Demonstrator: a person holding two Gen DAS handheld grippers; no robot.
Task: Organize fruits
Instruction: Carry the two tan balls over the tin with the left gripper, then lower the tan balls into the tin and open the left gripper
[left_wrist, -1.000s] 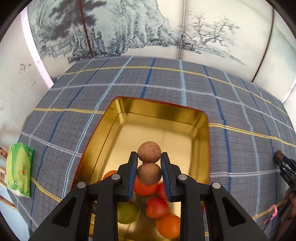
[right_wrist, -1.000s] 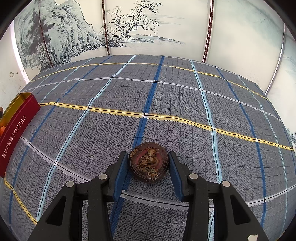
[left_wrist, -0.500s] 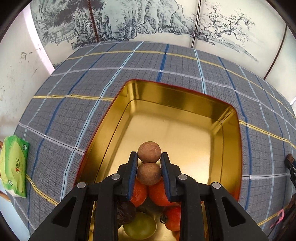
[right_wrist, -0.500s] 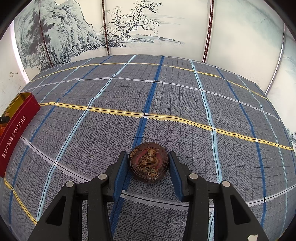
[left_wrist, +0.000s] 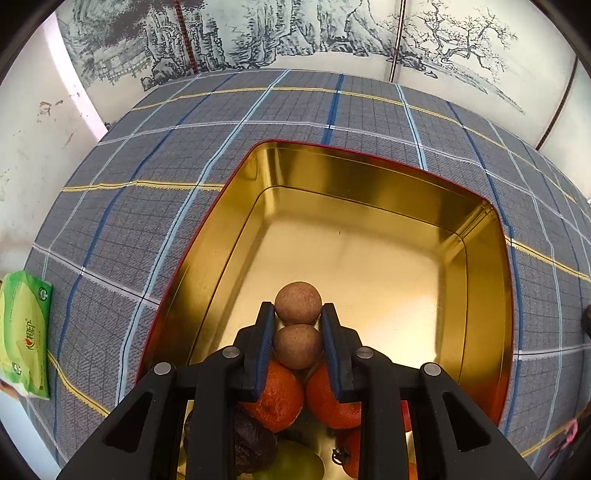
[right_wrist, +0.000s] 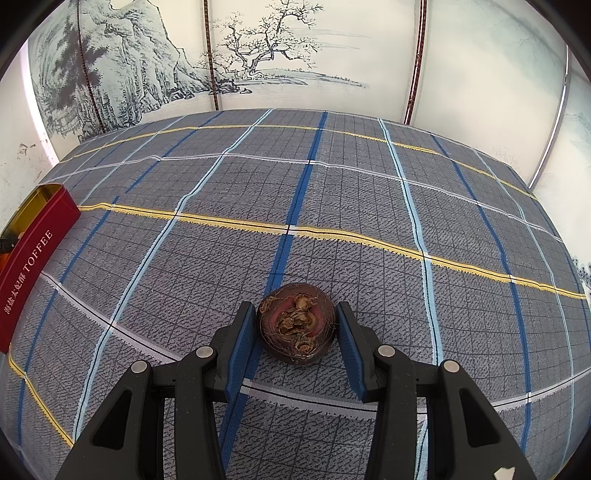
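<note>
My left gripper (left_wrist: 297, 325) is shut on two small brown round fruits (left_wrist: 297, 346), one in front of the other, held above the near part of a gold tin tray (left_wrist: 369, 206). Oranges (left_wrist: 275, 397), a dark wrinkled fruit (left_wrist: 255, 443), a green fruit and red ones lie in the tray below the fingers. My right gripper (right_wrist: 297, 328) is around a dark brown bulb-like fruit (right_wrist: 297, 334) that rests on the plaid cloth; small gaps show between its pads and the fruit.
A green tissue pack (left_wrist: 24, 332) lies at the table's left edge. The tray's red side marked TOFFEE (right_wrist: 27, 266) shows at the far left of the right wrist view. A painted screen stands behind the table.
My left gripper has moved forward over the tray with the two brown fruits; more of the tray's gold floor shows ahead. The right gripper and the dark fruit have not moved.
</note>
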